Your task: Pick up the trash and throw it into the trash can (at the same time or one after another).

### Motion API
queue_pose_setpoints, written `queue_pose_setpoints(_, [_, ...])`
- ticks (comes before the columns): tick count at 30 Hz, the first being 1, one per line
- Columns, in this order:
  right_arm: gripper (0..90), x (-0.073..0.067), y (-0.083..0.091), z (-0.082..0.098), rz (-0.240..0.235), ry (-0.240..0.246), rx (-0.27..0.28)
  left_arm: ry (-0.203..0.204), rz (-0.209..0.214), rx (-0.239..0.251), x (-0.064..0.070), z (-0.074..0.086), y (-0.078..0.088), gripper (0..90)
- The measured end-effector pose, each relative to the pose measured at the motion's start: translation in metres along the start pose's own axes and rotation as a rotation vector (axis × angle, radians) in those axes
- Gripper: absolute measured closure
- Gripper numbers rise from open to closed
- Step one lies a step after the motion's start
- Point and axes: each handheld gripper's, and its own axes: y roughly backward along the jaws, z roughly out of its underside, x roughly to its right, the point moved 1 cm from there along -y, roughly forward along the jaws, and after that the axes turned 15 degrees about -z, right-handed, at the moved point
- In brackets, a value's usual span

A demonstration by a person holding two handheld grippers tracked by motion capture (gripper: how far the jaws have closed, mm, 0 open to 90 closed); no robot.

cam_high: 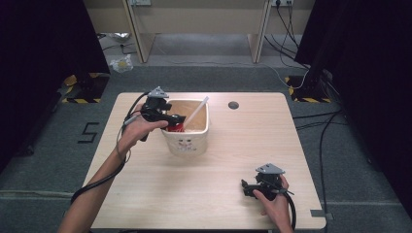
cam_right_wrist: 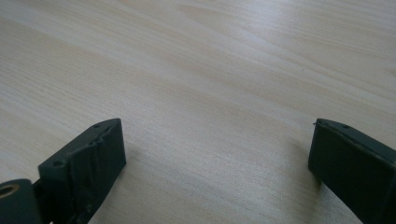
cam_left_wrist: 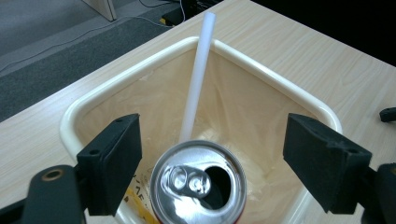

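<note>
A red can (cam_left_wrist: pixel 198 184) with a shiny silver top is seen right between the jaws of the left claw (cam_left_wrist: pixel 205 158), a little below them, down inside the cream bin (cam_left_wrist: pixel 275 81). The left claw is let go: its jaws stand wide, and a gap can be seen on each side of the can, so nothing is squeezed. The hole in the top of the can is open, so the can is likely empty and light. Its thin metal walls would be dented by a hard squeeze, and its smooth round sides may slip. It is best held by the sides, near the middle, with a soft pinch. Just past the can, away from the claw, a long white straw (cam_left_wrist: pixel 198 70) is leaned on the far rim of the bin. The right claw (cam_right_wrist: pixel 217 158) is also let go, with its jaws spread over the bare wooden table (cam_right_wrist: pixel 210 70) and nothing between them. The table is pale, flat and smooth. Past the table, grey carpet floor (cam_high: pixel 209 77) and black curtains (cam_high: pixel 39 48) can be seen.
</note>
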Motion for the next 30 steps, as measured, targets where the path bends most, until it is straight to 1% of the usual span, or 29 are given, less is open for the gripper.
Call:
queue_pose_setpoints(6, [4.3,0.000,0.000,0.000,0.000,0.000,0.000,0.014,-0.007,0.010,-0.003,0.001,0.004,19.2])
queue_pose_setpoints(13, [4.3,0.000,0.000,0.000,0.000,-0.001,0.000,0.021,-0.010,0.024,-0.008,0.004,0.011,19.6])
queue_pose_setpoints(24, [4.3,0.000,0.000,0.000,-0.001,0.000,0.000,0.044,-0.041,0.050,-0.027,0.012,0.035,19.6])
queue_pose_setpoints(30, [4.3,0.000,0.000,0.000,-0.001,0.001,0.000,0.060,-0.057,0.050,-0.038,0.021,0.042,19.6])
